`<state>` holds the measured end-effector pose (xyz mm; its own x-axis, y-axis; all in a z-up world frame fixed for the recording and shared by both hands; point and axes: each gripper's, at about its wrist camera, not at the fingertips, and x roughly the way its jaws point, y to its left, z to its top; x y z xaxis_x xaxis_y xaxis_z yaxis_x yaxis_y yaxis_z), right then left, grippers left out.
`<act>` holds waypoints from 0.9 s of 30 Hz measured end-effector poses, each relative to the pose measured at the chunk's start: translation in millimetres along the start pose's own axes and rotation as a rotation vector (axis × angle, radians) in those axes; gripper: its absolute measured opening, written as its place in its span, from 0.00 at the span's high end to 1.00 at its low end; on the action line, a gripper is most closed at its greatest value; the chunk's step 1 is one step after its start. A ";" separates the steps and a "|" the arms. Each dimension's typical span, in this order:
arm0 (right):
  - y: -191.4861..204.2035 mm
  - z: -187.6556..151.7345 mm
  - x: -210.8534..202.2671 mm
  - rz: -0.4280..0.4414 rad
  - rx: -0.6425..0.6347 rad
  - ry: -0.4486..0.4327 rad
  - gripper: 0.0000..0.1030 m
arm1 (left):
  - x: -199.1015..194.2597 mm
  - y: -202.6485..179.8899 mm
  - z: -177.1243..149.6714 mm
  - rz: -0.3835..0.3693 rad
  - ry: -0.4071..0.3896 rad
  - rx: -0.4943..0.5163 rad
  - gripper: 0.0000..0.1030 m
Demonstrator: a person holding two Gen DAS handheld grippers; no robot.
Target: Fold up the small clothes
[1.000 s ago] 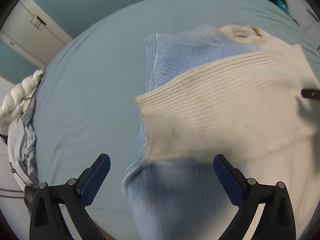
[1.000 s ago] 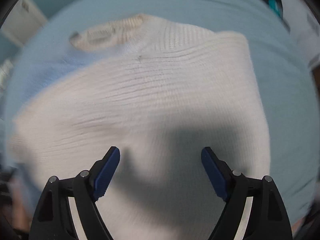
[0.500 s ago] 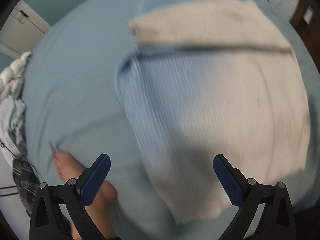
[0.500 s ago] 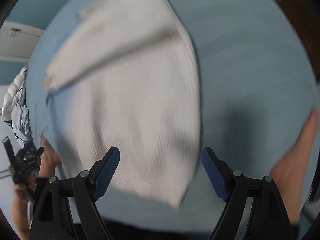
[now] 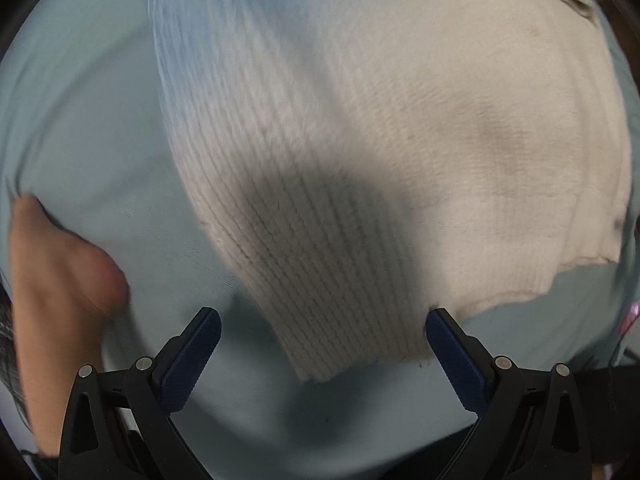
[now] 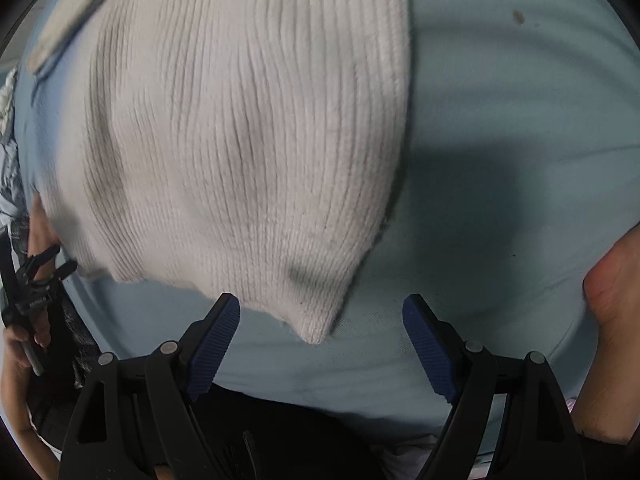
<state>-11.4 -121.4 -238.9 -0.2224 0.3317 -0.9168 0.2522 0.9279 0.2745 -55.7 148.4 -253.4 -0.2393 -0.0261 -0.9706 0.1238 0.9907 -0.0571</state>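
both the left gripper (image 5: 322, 346) and right gripper (image 6: 320, 334) hang wide open, empty, over the sweater's (image 6: 240, 128) hem corners; each should pinch its corner fully before lifting.

Bare bed sheet (image 6: 500, 128) is left open to the right of the knitted sweater (image 6: 248, 128) and along its near hem. That room is narrowed by a bare foot (image 6: 612, 280) at the right edge and another foot (image 5: 60, 272) at the left.
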 end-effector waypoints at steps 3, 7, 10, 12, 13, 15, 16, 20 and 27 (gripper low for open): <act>4.0 3.7 3.4 -0.008 -0.031 0.022 0.21 | 19.6 1.5 2.3 -0.058 0.057 -0.045 0.01; 4.6 3.0 6.6 0.007 -0.030 0.042 0.21 | 36.5 -7.5 0.7 -0.024 0.094 -0.038 0.07; -6.4 2.6 16.2 0.024 -0.012 0.061 0.21 | 25.2 -15.1 3.6 -0.035 0.066 -0.029 0.45; -18.1 -4.2 18.5 0.026 0.001 0.069 0.21 | 16.5 -15.8 7.4 -0.059 0.050 -0.035 0.73; -22.4 -6.8 20.5 0.027 0.006 0.072 0.21 | 14.0 -15.0 9.1 -0.085 0.047 -0.043 0.82; -26.8 -4.6 28.3 0.034 0.006 0.077 0.21 | 10.6 -15.2 9.8 -0.099 0.047 -0.053 0.85; -26.1 -3.4 32.4 0.034 0.001 0.080 0.21 | 6.0 -15.0 9.8 -0.103 0.043 -0.047 0.86; -14.9 -5.5 39.7 -0.022 -0.091 0.092 0.51 | -18.5 -15.4 1.8 -0.149 0.012 -0.028 0.88; 14.3 -15.7 -13.3 -0.049 -0.323 -0.095 0.95 | -111.0 -6.4 -4.1 -0.297 -0.192 -0.017 0.89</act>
<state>-19.6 -109.9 -218.2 -0.1339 0.2819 -0.9501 -0.0718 0.9534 0.2930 -33.9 145.4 -144.3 -0.0767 -0.3360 -0.9387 0.0591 0.9383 -0.3407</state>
